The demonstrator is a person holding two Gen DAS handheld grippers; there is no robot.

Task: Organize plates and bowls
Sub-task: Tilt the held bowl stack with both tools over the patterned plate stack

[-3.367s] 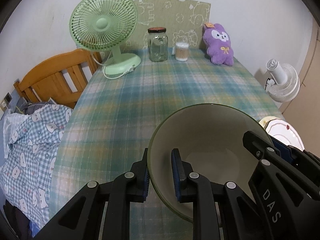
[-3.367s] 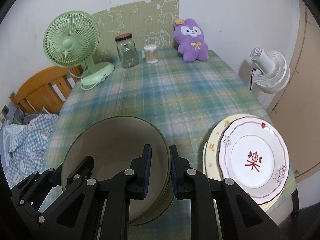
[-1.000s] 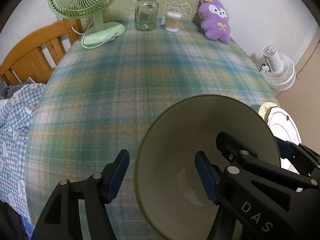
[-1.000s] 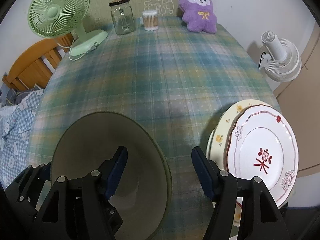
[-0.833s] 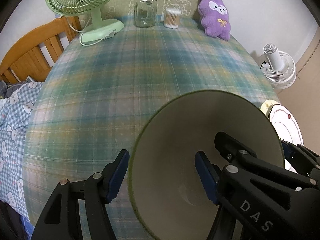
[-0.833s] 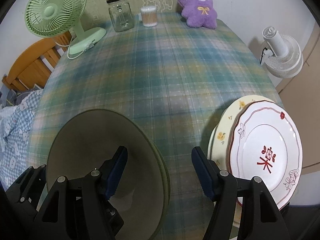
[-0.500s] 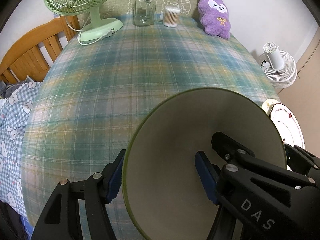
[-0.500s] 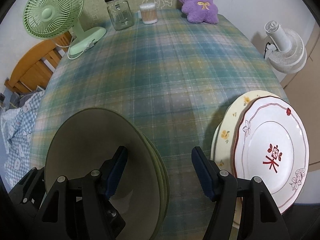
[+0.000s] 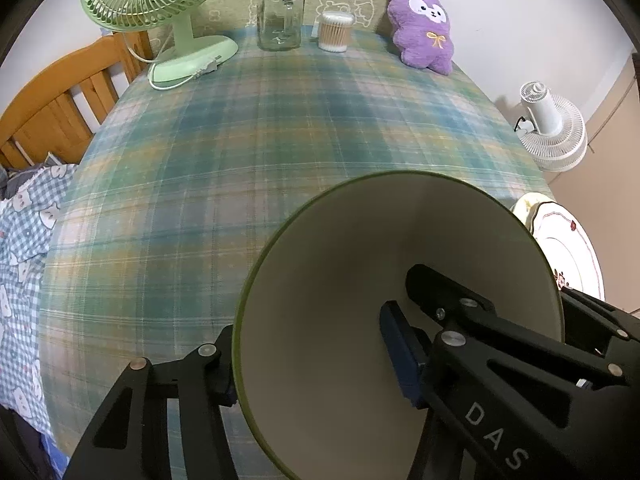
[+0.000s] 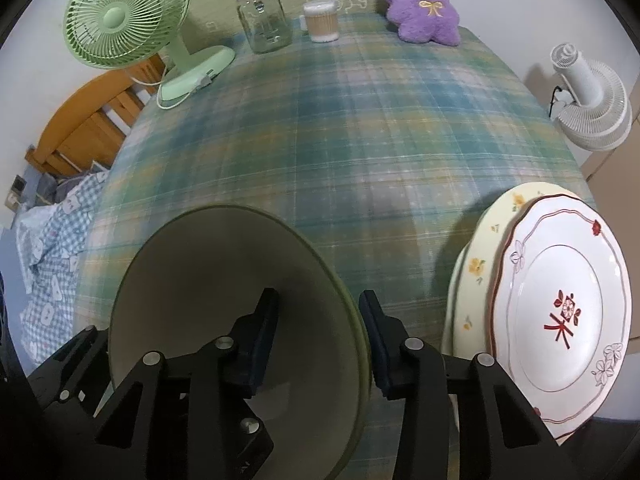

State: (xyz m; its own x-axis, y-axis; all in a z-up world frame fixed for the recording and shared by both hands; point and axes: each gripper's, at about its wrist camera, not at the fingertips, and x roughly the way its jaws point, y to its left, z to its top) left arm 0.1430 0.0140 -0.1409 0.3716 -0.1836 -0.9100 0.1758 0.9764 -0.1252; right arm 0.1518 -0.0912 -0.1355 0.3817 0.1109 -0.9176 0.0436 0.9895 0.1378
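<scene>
A wide bowl (image 9: 360, 280) with a green rim and a cream inside sits near the table's front edge; the right wrist view shows the bowl (image 10: 208, 280) at lower left. My left gripper (image 9: 310, 356) straddles its left wall, one finger outside and one inside. My right gripper (image 10: 318, 340) straddles the right wall the same way. Both pairs of jaws are closing with the wall between them, and a gap still shows at the inner pads. A white plate with a red flower (image 10: 560, 320) lies on a pale yellow plate (image 10: 476, 264) at the right.
A green desk fan (image 10: 124, 20), a glass jar (image 10: 264, 20), a tub of cotton swabs (image 10: 320, 20) and a purple plush (image 10: 420, 4) line the far edge. Plaid cloth (image 10: 360, 140) covers the table. A wooden chair (image 9: 52, 108) stands left, a white floor fan (image 10: 588, 104) right.
At first both grippers were shut on the bowl's rim; a second ago both stood wide. Since half a second ago both pairs of jaws have narrowed around the bowl's walls.
</scene>
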